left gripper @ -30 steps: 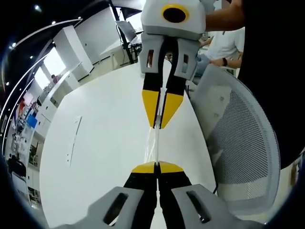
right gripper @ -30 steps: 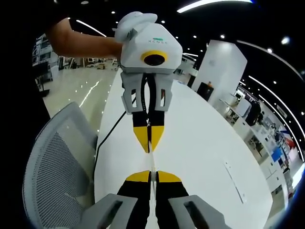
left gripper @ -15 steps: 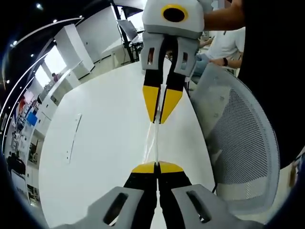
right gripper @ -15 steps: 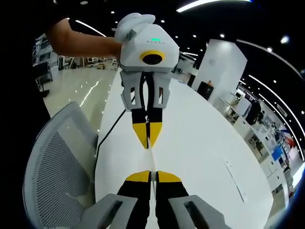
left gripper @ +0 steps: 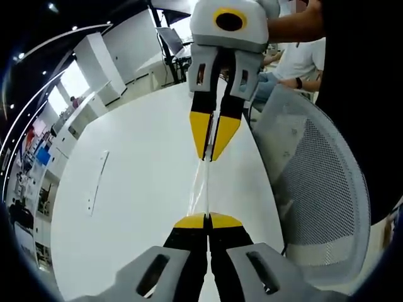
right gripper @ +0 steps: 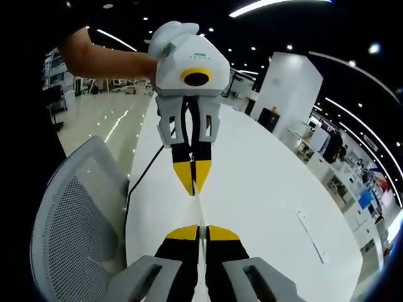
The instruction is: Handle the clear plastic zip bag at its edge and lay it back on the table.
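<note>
The clear plastic zip bag (left gripper: 202, 189) hangs edge-on, stretched above the white table (left gripper: 138, 189) between both grippers. My left gripper (left gripper: 207, 221) is shut on its near edge at the bottom of the left gripper view. The right gripper (left gripper: 210, 156) faces it from above, its yellow tips pinched on the bag's far edge. In the right gripper view the bag (right gripper: 199, 204) is a thin clear strip. My right gripper (right gripper: 200, 231) is shut on it at the bottom, and the left gripper (right gripper: 193, 189) holds the other end.
A grey mesh office chair (left gripper: 315, 189) stands at the table's edge, also seen as the chair (right gripper: 69, 233). A flat cable cover plate (left gripper: 97, 182) is set in the tabletop. Seated people (left gripper: 296, 63) are beyond the table. A black cable (right gripper: 141, 179) runs over the table edge.
The two grippers have drawn slightly apart, so the bag between them looks a little longer. Both stay shut on the bag.
</note>
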A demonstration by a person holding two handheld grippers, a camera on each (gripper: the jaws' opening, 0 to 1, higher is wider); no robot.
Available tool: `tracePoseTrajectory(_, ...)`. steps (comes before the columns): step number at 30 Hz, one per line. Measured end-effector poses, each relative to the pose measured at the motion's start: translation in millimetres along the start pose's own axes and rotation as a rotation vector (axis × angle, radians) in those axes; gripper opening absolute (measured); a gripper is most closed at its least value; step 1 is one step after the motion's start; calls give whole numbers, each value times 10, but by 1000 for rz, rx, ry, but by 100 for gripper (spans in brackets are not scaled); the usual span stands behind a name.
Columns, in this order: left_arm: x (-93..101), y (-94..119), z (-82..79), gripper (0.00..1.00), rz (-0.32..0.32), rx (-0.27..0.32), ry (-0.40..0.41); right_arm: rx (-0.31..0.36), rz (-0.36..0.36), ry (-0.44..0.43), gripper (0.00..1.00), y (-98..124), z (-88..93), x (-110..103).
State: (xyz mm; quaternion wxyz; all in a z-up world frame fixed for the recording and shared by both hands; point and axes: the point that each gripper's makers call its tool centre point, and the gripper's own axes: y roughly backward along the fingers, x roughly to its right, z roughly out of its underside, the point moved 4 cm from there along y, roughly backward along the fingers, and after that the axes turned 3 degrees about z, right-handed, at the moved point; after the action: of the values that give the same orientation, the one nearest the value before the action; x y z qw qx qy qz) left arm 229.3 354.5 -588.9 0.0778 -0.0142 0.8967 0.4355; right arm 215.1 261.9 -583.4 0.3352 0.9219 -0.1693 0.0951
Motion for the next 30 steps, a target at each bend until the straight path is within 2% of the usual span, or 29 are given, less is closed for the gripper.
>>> tracePoseTrajectory(30,5,15,43,0,2,2,11,-2,1,-11,0,7,42,-1)
